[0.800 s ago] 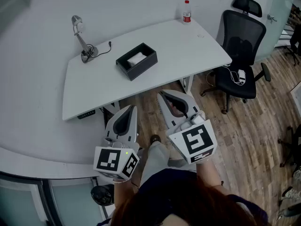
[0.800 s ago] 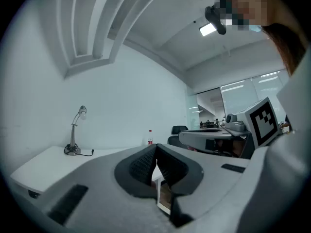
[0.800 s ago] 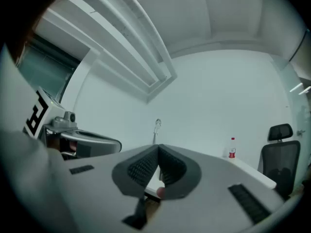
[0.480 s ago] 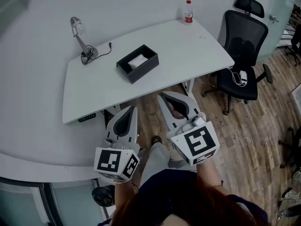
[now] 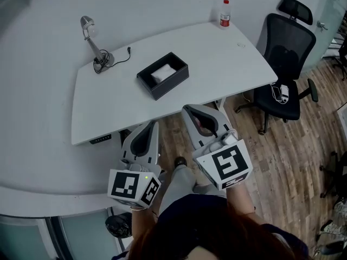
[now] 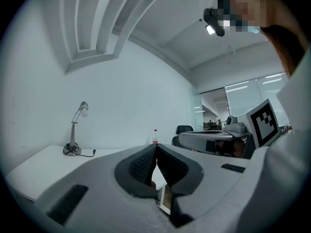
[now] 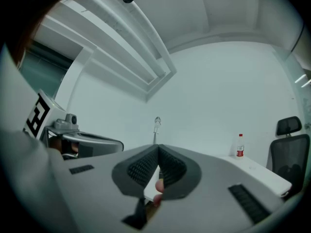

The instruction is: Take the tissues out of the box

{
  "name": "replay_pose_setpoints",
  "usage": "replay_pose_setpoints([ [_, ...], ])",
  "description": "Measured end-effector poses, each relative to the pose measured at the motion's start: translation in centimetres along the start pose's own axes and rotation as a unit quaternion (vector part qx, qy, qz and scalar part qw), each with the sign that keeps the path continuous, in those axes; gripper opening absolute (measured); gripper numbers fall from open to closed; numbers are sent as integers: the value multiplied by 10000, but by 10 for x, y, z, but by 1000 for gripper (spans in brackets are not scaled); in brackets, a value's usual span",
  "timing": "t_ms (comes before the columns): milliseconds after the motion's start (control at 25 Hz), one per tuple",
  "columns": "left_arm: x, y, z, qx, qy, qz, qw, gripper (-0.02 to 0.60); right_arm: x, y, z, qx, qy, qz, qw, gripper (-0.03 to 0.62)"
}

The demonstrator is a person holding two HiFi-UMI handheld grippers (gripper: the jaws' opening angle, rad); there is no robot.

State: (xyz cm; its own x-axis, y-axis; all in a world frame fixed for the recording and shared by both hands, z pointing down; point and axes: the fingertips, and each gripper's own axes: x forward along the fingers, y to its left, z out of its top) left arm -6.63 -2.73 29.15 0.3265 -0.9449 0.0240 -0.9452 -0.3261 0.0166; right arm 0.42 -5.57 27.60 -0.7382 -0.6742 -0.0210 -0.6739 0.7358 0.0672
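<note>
A black open box (image 5: 162, 75) with white tissues (image 5: 163, 72) inside sits near the middle of the white desk (image 5: 108, 104). Both grippers hang in front of the desk's near edge, short of the box. My left gripper (image 5: 150, 123) is shut, its tips touching, with nothing between them (image 6: 156, 147). My right gripper (image 5: 187, 109) is also shut and empty (image 7: 158, 148). Both point level toward the desk. The box does not show in either gripper view.
A desk lamp (image 5: 93, 45) with its cable stands at the desk's back left. A red-labelled bottle (image 5: 224, 13) stands at the back right corner. A black office chair (image 5: 284, 64) stands right of the desk on the wooden floor (image 5: 293, 161).
The view has shifted slightly, so the desk and box sit a bit lower and to the right. Both grippers stay shut and hold about the same place.
</note>
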Motion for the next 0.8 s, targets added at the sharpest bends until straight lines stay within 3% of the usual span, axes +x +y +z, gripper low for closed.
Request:
replay_pose_setpoints([
  [800,58,58,1,-202,40,-35,9998,21,82,-28,-14,-172,477,34,9987,20],
])
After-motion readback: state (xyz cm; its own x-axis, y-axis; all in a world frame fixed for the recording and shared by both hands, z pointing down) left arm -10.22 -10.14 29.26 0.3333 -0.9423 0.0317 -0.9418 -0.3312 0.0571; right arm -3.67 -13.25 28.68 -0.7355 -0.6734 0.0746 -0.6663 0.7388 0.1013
